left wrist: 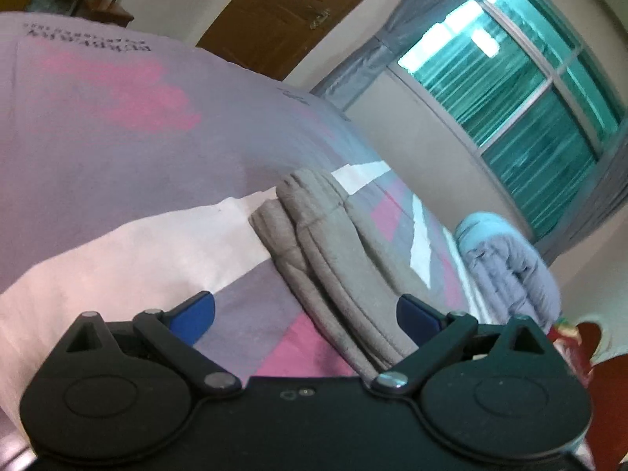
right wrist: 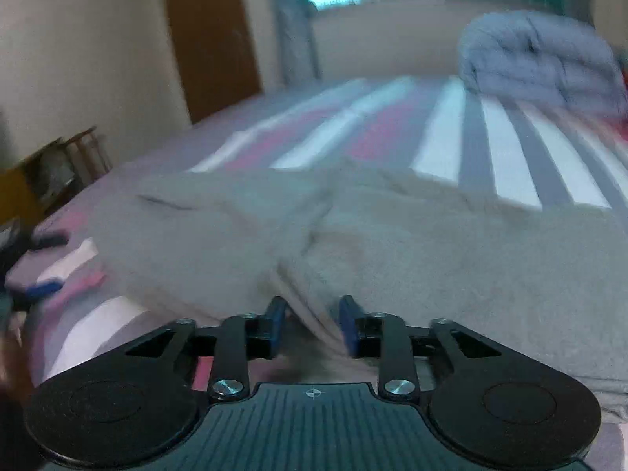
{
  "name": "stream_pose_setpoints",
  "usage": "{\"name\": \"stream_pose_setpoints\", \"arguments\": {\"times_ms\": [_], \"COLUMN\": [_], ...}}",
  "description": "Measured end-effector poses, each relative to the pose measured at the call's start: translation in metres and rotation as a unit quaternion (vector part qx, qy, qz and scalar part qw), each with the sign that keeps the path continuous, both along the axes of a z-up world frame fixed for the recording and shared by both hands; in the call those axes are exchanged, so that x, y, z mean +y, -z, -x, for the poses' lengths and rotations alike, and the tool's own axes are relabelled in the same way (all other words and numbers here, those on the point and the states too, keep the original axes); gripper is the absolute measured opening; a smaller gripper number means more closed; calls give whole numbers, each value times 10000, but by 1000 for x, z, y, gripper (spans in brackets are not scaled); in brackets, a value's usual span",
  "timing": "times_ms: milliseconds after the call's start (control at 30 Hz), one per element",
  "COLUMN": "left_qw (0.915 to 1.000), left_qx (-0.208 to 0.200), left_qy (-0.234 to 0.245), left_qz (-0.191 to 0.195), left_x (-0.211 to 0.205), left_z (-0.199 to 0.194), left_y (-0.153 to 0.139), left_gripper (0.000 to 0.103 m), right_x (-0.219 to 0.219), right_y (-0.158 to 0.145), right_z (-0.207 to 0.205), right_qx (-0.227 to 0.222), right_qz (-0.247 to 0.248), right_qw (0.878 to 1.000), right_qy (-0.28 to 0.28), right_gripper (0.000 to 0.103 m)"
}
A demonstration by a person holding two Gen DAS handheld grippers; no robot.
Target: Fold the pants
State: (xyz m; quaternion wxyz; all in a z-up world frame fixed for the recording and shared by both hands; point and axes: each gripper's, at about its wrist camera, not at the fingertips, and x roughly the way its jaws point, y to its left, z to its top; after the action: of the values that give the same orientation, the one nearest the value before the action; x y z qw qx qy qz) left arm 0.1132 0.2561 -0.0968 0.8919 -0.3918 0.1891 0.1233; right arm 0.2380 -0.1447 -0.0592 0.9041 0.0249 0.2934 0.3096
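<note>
the pants (left wrist: 329, 243) lie folded in grey layers on the striped bed sheet (left wrist: 117, 125), and everything else is placed from them. seen from the left wrist, the left gripper (left wrist: 306, 314) hovers just in front of the pants with its blue pads (left wrist: 194, 316) spread wide, nothing between them; the folded edge runs toward the right pad without clearly touching it. seen from the right wrist, the pants (right wrist: 392, 243) fill the middle of the view, and the right gripper (right wrist: 312, 324) has its jaws drawn close around a fold of the near edge, pinching the cloth. beyond the pants sits a rolled grey blanket (right wrist: 537, 55), with a window (left wrist: 522, 110) behind it and a brown door (right wrist: 208, 35) far off to the left of the pants.
</note>
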Motion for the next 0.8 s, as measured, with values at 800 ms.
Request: {"name": "stream_pose_setpoints", "arguments": {"times_ms": [800], "left_qw": [9933], "left_qx": [561], "left_qy": [670], "left_qz": [-757], "left_x": [-16], "left_z": [-18], "left_y": [-7], "left_gripper": [94], "right_x": [27], "right_y": [23], "right_z": [-11], "right_qx": [-25], "right_qz": [484], "right_qw": [9986], "right_qy": [189], "right_gripper": [39]}}
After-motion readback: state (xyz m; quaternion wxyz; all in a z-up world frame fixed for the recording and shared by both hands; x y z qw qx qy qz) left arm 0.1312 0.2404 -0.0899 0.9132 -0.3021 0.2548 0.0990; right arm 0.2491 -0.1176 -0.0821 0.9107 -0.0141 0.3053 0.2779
